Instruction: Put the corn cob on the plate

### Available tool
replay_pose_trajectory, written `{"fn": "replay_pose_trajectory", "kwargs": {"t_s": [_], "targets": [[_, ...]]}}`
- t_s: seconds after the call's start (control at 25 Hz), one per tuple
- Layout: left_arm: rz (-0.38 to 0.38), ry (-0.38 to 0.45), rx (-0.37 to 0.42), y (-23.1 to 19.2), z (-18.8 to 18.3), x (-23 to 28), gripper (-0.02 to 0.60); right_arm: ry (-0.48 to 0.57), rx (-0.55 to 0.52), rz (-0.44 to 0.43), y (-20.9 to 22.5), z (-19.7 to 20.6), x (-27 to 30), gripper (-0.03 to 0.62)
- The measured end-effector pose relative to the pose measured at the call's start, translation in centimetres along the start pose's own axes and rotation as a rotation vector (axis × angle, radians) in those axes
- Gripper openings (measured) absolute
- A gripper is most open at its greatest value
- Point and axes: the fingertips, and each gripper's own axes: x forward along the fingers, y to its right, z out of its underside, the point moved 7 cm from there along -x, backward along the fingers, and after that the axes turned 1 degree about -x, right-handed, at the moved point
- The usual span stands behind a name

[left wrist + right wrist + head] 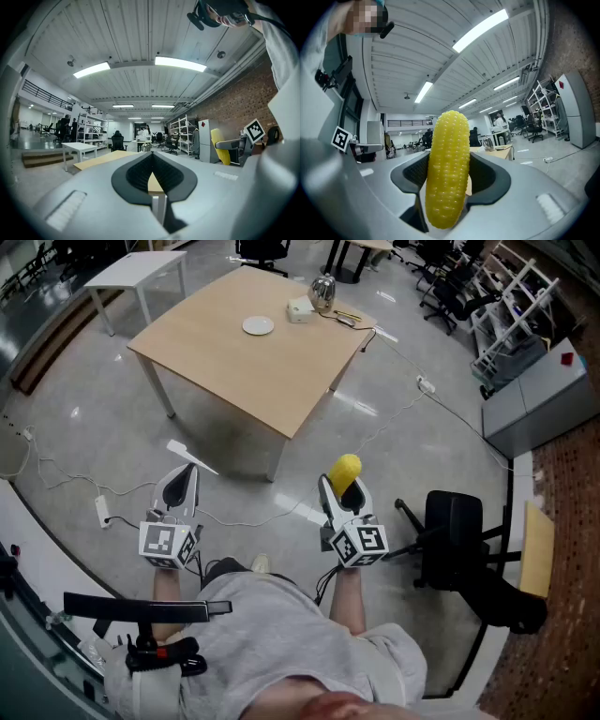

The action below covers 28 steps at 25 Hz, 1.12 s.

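Observation:
A yellow corn cob point(446, 168) stands upright between the jaws of my right gripper point(447, 180), which is shut on it. In the head view the corn cob point(344, 470) sticks out at the tip of the right gripper point(341, 491), over the grey floor. My left gripper point(178, 486) is held level beside it, and its jaws meet with nothing between them point(153, 180). The small white plate point(258, 326) lies on the wooden table point(234, 367) well ahead of both grippers.
On the table's far corner stand a white box point(299, 310), a metal kettle point(322, 292) and small items. A black office chair point(469, 554) stands to the right. Cables and a power strip point(103, 512) lie on the floor. A white table point(136, 273) is at far left.

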Motion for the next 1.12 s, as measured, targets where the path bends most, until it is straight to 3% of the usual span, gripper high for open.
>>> {"fn": "replay_pose_trajectory", "kwargs": {"t_s": [0.76, 1.12], "targets": [[-0.064, -0.014, 0.013, -1.6, -0.1, 0.2, 0.020, -0.031, -0.007, -0.095, -0.8, 0.3, 4.0, 0.258], [-0.050, -0.023, 0.010, -7.0, 0.5, 5.6, 0.020, -0.039, -0.020, -0.083, -0.7, 0.7, 11.1, 0.258]]}}
